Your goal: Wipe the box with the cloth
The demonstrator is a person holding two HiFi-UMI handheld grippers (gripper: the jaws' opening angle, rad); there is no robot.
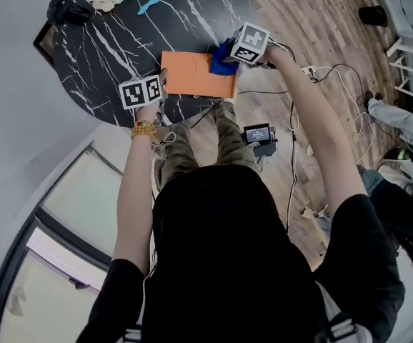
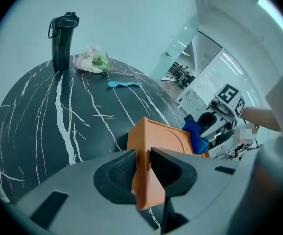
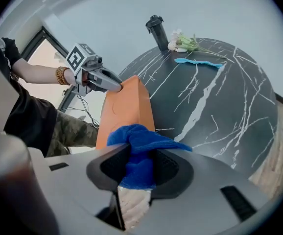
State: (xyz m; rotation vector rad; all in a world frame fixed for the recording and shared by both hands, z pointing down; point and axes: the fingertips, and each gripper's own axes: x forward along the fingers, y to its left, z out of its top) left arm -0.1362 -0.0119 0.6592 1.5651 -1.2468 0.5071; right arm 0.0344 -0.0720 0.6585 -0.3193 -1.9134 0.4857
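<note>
Left gripper (image 2: 142,156) clamps a corner of the orange box (image 1: 192,74) at the marble table's (image 1: 113,45) near edge, right gripper (image 3: 139,173) clamps the blue cloth (image 3: 142,138) against it; risk: a hard wipe may twist the box out of that corner grip.

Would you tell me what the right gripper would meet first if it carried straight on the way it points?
Most likely the orange box, lying just beyond the blue cloth clamped in the right gripper; depth is hard to judge.
</note>
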